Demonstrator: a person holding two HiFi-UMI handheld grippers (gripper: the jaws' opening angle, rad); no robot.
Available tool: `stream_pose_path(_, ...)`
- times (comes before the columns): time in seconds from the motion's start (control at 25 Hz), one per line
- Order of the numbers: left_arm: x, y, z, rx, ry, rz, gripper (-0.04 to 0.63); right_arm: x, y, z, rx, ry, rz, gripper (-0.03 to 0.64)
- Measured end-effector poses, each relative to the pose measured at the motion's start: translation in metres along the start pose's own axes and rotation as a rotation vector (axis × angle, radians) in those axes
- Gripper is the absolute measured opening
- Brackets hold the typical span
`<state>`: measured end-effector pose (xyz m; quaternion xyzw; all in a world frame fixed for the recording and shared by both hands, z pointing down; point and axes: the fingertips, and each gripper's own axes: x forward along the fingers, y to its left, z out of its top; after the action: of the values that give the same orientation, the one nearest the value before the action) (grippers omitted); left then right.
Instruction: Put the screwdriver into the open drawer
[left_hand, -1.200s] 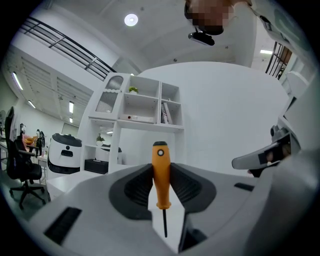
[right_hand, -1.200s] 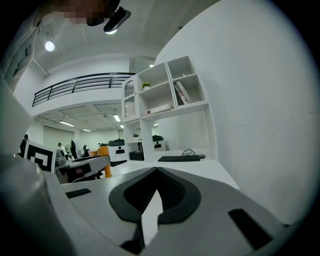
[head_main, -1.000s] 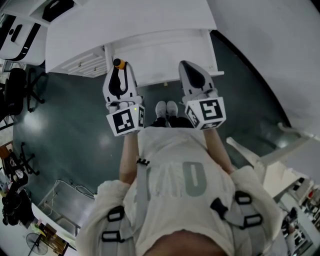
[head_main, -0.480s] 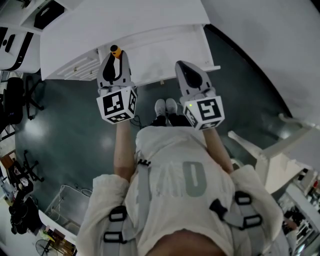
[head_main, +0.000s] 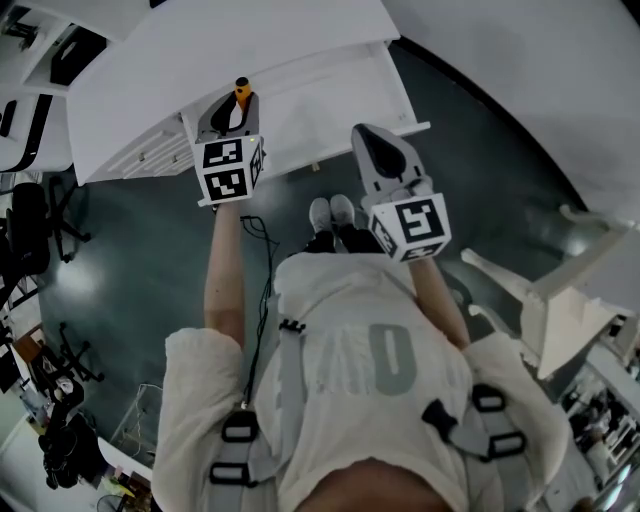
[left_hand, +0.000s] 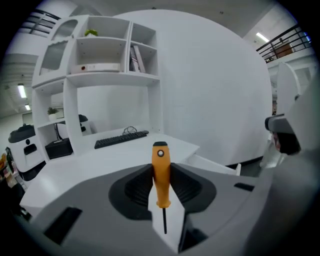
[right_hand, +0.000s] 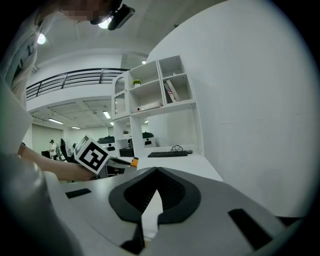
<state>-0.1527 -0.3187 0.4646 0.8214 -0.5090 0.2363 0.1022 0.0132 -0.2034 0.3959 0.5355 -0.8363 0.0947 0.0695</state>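
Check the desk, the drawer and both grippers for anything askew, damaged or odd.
Nothing stands out. The left gripper is clamped squarely on the orange screwdriver near the open drawer, which looks intact; the right gripper is shut and empty.

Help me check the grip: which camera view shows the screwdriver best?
The left gripper view: the screwdriver stands clamped between the jaws, orange handle and dark shaft both visible. The head view shows only the handle's end poking past the left gripper; the right gripper view, just a small orange tip.
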Motion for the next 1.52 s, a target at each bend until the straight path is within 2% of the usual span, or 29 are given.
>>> stream_pose_path(0.28, 0.049, -0.026, -0.041, 0.162, 0.164, -0.138, 0.106, -0.01, -0.011, -0.01, 0.01, 0.023, -0.048, -0.005)
stream_pose_path(0.76, 0.119, -0.07, -0.109, 0.264, 0.407, -0.291, 0.106, -0.04, -0.041, -0.035, 0.056, 0.076, -0.17, -0.005)
stream_pose_path(1.08, 0.139, -0.076, -0.15, 0.283, 0.521, -0.315, 0.106, -0.06, -0.063, -0.053, 0.087, 0.114, -0.257, -0.005)
stream_pose_path(1.52, 0.158, -0.084, -0.177, 0.246, 0.593, -0.344, 0.106, -0.063, -0.07, -0.073, 0.099, 0.163, -0.291, -0.005)
